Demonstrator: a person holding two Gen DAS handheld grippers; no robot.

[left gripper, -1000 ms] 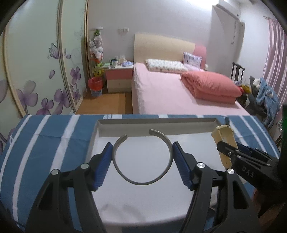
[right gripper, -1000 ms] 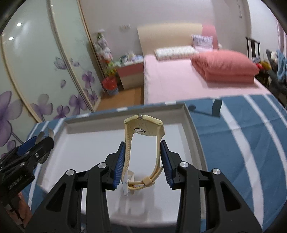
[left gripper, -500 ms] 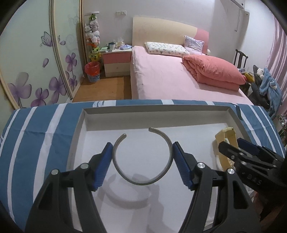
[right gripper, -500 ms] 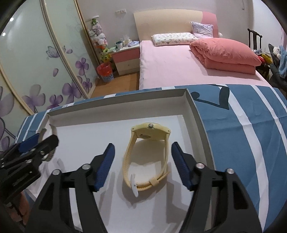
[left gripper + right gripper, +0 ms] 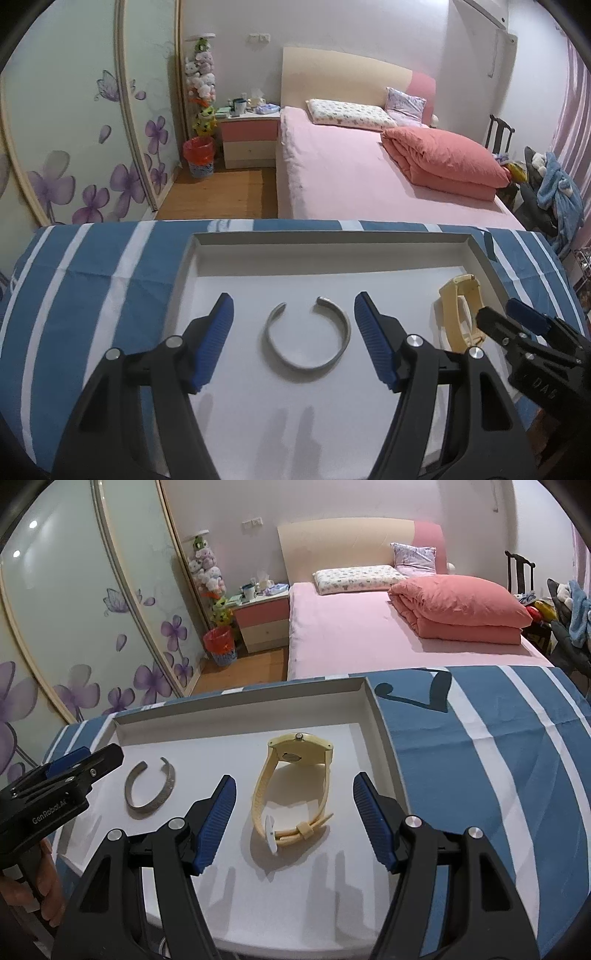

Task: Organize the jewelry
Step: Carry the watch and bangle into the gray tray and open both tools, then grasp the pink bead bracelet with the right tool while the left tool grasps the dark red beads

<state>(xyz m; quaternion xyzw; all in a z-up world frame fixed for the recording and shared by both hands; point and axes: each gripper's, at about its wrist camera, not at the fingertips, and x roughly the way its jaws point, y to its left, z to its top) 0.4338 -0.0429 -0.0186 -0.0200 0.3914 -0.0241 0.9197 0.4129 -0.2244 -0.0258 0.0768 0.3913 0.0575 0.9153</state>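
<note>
A grey open bangle point(image 5: 307, 338) lies flat in a shallow white tray point(image 5: 332, 240). My left gripper point(image 5: 293, 341) is open, one finger on each side of the bangle, not touching it. A pale yellow watch point(image 5: 291, 790) rests on its side in the same tray point(image 5: 384, 746), right of the bangle point(image 5: 151, 788). My right gripper point(image 5: 291, 821) is open around the watch, clear of it. The watch also shows in the left wrist view point(image 5: 460, 314), partly behind the right gripper's fingers point(image 5: 524, 321). The left gripper's fingers point(image 5: 79, 760) show at the left of the right wrist view.
The tray sits on a blue and white striped cloth point(image 5: 498, 757) over the table. Beyond the table's far edge are a pink bed point(image 5: 369, 177), a nightstand point(image 5: 251, 140), a red bin point(image 5: 199, 155) and wardrobe doors with purple flowers point(image 5: 74, 147).
Both grippers have opened. The bangle and the watch were let go and now lie in the tray. Both grippers have pulled back and up a little.
</note>
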